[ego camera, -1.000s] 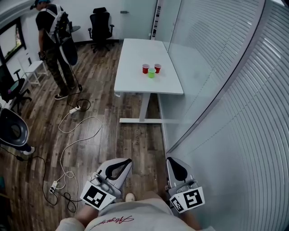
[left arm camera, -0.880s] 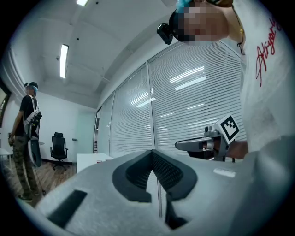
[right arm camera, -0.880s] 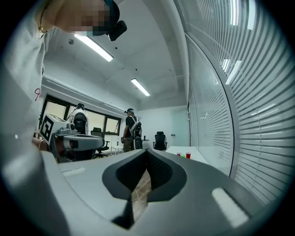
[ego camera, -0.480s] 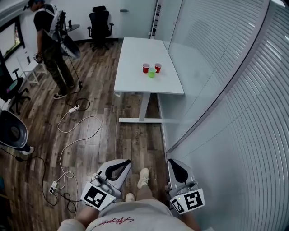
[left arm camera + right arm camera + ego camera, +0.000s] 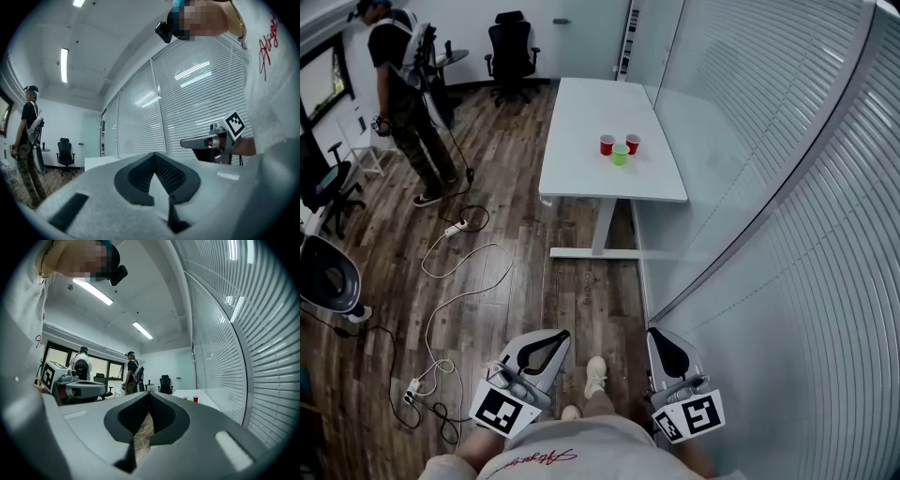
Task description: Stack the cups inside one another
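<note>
Jaws together on left gripper (image 5: 555, 339), right gripper (image 5: 664, 342), red shirt script (image 5: 542, 458) illegible

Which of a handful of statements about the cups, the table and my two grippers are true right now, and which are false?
1. Two red plastic cups and one green plastic cup stand on the long white table. True.
2. The cups are already stacked inside one another. False: each stands on its own on the table, none inside another.
3. The left gripper holds a red cup. False: its jaws are shut on nothing, well short of the table.
4. The right gripper has its jaws together and empty. True.
5. A second person stands on the wooden floor to the left of the table in the head view. True.
</note>
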A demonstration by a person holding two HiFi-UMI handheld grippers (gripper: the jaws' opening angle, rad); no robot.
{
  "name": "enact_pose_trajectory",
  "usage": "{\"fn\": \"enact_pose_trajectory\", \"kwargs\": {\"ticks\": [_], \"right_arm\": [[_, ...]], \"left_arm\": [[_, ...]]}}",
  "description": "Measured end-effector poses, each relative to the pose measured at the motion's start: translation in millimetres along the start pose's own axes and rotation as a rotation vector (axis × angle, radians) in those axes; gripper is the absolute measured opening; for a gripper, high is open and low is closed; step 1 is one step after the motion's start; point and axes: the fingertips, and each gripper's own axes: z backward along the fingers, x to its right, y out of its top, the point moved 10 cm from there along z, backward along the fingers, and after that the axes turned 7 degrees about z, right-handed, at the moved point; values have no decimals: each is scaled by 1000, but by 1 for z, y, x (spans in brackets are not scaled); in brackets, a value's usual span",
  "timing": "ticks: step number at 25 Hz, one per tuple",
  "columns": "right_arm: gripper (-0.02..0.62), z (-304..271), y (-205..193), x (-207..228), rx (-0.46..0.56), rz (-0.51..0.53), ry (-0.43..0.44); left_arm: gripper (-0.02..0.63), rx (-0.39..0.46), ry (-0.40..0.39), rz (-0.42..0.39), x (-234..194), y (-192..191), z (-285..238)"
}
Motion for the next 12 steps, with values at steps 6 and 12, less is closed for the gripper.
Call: {"fn": "enact_pose_trajectory", "kwargs": {"ticks": [6,12], "right_arm": [[-2,-28,-3,33,9,-8,7],[-2,-61,-7,58,2,-5,28]], "left_arm": [[-2,-23,-28,3,-17,-5,-38],[-2,-8,-28,-8,-40,-2,-68]]}}
